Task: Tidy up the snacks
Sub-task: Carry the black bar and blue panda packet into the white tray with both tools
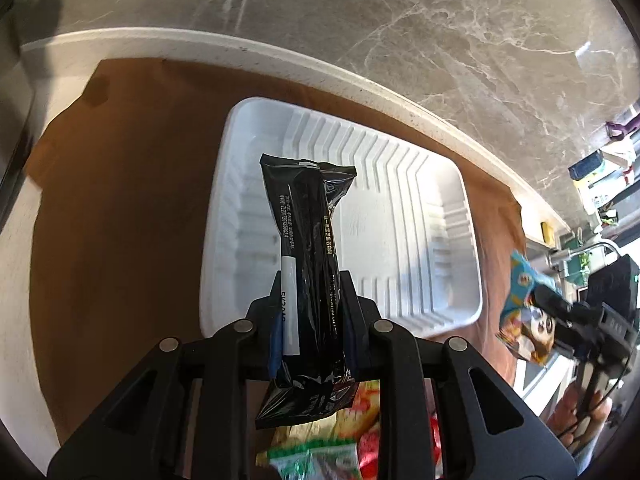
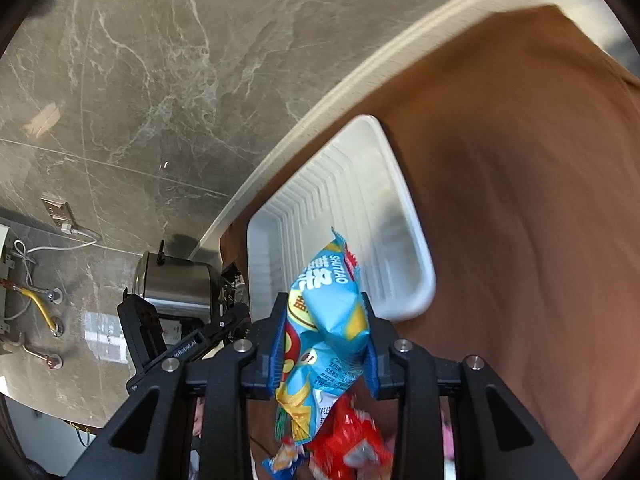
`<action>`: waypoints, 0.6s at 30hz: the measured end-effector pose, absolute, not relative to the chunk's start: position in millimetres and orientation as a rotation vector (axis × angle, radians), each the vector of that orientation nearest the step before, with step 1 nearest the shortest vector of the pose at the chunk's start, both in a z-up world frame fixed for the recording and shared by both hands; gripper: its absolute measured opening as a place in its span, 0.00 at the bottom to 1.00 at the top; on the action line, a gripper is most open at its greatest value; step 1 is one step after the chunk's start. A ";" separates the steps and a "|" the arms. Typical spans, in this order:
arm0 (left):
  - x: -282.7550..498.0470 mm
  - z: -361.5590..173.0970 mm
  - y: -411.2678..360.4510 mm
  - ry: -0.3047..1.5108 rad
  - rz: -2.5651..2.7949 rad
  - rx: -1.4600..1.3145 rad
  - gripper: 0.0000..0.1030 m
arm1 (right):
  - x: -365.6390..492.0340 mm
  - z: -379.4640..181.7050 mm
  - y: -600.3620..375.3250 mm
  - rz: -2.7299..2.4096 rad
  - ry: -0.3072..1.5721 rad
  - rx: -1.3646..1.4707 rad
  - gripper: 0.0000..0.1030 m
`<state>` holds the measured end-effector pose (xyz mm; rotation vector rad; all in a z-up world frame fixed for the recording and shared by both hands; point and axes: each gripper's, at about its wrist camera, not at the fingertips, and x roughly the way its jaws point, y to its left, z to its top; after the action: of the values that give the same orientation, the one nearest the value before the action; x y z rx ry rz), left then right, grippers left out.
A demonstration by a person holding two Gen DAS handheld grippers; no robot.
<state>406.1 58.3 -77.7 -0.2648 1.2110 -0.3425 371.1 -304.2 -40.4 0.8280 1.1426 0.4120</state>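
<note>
The left tool (image 1: 308, 312) is closed on a black snack pack (image 1: 307, 264), which stands upright between the two fingers w/ its top end sticking out past the tips, in front of the white tray (image 1: 448, 184). The tray lies on a brown cloth (image 1: 132, 184) on the worktop (image 1: 280, 56). The right tool (image 2: 326, 332) grips a blue snack pack (image 2: 332, 312) the same way, the pack's upper part reaching over the near corner of the tray (image 2: 416, 264). Below the right tool, a red pack (image 2: 348, 440) is visible, blurred. Under the left tool lie green and red packs (image 1: 332, 440), also blurred.
</note>
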 end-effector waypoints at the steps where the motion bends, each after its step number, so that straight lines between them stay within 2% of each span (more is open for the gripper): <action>1: 412.9 -80.6 55.3 1.214 -0.344 -0.259 0.20 | 379.7 -41.1 -301.1 0.419 1.143 0.813 0.33; 7: 442.2 -97.2 41.5 1.234 -0.349 -0.234 0.20 | 422.7 -55.6 -282.5 0.449 1.179 0.754 0.33; 18: 468.4 -121.5 28.6 1.253 -0.325 -0.160 0.21 | 444.8 -82.7 -262.3 0.434 1.239 0.625 0.35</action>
<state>468.4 28.6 -121.5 -0.1600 1.2530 -0.3249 444.8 -262.3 -82.7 0.6246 1.2385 0.4339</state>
